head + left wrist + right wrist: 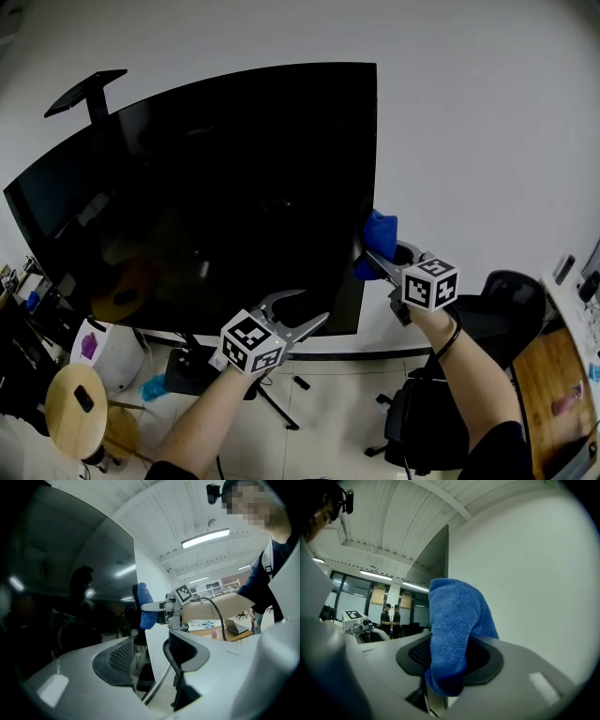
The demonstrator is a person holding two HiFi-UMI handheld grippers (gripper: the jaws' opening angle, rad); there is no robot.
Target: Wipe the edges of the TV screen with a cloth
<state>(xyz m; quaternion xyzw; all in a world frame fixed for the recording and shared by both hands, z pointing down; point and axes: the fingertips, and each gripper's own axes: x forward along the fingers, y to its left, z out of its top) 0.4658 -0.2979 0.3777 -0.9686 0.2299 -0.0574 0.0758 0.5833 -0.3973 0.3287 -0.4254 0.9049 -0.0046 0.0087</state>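
TV screen (216, 197): large, dark, on a stand in front of a white wall, and it fills most of the head view. Its right edge runs top to bottom, a long straight line, and that is the line I judge the wipe must follow

Right gripper (373, 255): closed on the cloth (380, 234), a blue wad bulging out past the gripper tips. It sits at the lower part of that right edge, just beside the bezel; it looks pressed against it, but I cannot confirm contact. In the right gripper view the cloth (454, 634) covers the foot of the edge, and the rest of the edge rises straight up and away from me. Most of the edge lies above the cloth, only a short stretch below

Left gripper (305, 311): jaws apart, nothing between them, low in front of the screen near its bottom edge, well apart from the cloth. My right hand is the nearer one for this edge
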